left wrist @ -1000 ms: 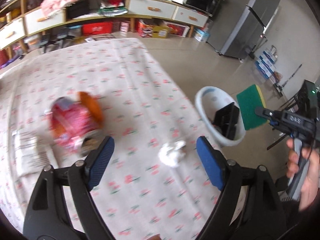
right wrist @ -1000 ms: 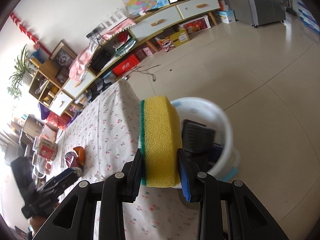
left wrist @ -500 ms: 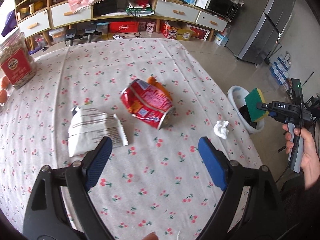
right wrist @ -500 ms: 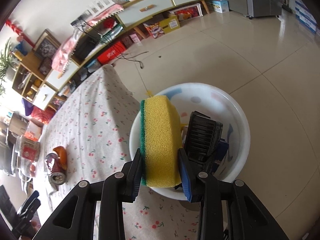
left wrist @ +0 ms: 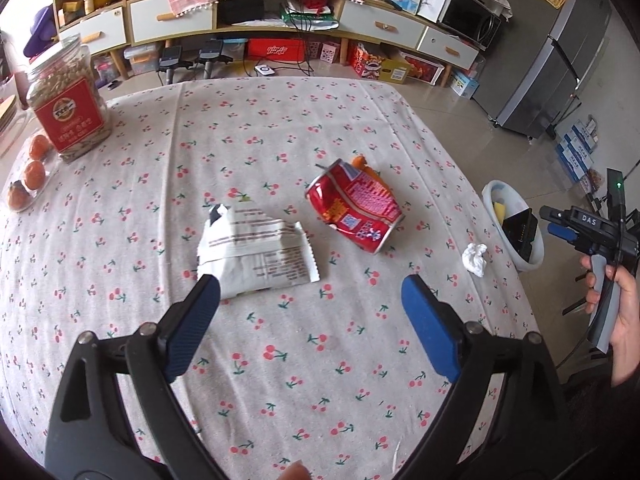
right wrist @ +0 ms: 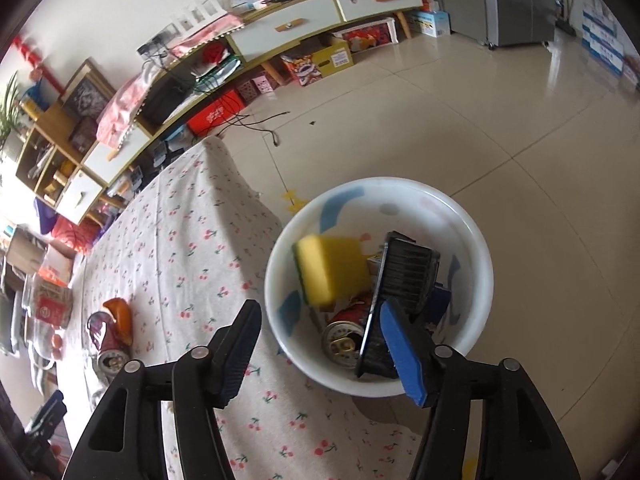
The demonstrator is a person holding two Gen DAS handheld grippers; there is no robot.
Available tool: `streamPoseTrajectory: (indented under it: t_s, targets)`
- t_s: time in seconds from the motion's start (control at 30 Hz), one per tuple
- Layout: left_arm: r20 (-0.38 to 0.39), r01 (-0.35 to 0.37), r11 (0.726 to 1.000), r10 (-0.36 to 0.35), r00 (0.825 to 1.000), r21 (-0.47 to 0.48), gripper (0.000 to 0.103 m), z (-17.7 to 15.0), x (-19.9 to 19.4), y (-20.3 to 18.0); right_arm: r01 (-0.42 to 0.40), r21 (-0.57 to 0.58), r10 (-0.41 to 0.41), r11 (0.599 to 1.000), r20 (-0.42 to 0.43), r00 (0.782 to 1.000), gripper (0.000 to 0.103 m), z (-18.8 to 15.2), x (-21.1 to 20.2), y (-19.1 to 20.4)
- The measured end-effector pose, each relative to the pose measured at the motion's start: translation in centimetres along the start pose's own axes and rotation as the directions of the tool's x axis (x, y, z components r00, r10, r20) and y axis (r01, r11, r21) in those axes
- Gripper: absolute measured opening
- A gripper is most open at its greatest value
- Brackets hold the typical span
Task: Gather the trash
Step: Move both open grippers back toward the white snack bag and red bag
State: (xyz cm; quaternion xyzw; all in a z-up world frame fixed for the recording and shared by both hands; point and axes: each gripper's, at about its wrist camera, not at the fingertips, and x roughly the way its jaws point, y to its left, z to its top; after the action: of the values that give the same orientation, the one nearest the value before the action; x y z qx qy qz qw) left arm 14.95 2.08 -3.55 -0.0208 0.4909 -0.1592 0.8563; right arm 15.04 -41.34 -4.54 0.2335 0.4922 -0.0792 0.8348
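Observation:
My right gripper (right wrist: 322, 336) is open and empty above the white waste bin (right wrist: 472, 248) on the floor. The yellow sponge (right wrist: 334, 270) lies in the bin beside a black tray (right wrist: 404, 280) and a can (right wrist: 344, 344). My left gripper (left wrist: 310, 320) is open above the cherry-print table (left wrist: 280, 380). On the table lie a white wrapper (left wrist: 256, 252), a crushed red can (left wrist: 354, 208) with an orange peel (left wrist: 362, 162) behind it, and a crumpled white tissue (left wrist: 475, 258). The bin (left wrist: 490, 200) and the right gripper (left wrist: 560, 222) show at the right in the left wrist view.
A jar with a red label (left wrist: 66, 98) and oranges (left wrist: 32, 172) stand at the table's far left. Shelves and drawers (left wrist: 260, 20) line the back wall. A grey fridge (left wrist: 560, 48) stands at the right. The bin sits just off the table's right edge.
My right gripper has opened and the sponge has dropped into the bin. My left gripper has pulled back and risen, so more of the table shows.

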Motion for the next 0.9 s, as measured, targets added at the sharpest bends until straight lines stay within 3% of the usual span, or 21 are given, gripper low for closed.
streamPoseTrajectory:
  t_s: [0.63, 0.9]
  targets:
    - [0.0, -0.083, 0.996, 0.083, 0.997, -0.015, 0.092, -0.1, -1.3, 4.1, -0.075, -0.222, 0.079, 0.972, 0.008, 0.997, 0.079, -2.8, -2.4, 10.8]
    - [-0.001, -0.117, 0.978, 0.119, 0.993, -0.174, 0.099, -0.3, -2.0, 8.0, -0.092, -0.326, 0.079, 0.941, -0.054, 0.995, 0.08, -4.8, 0.4, 16.6]
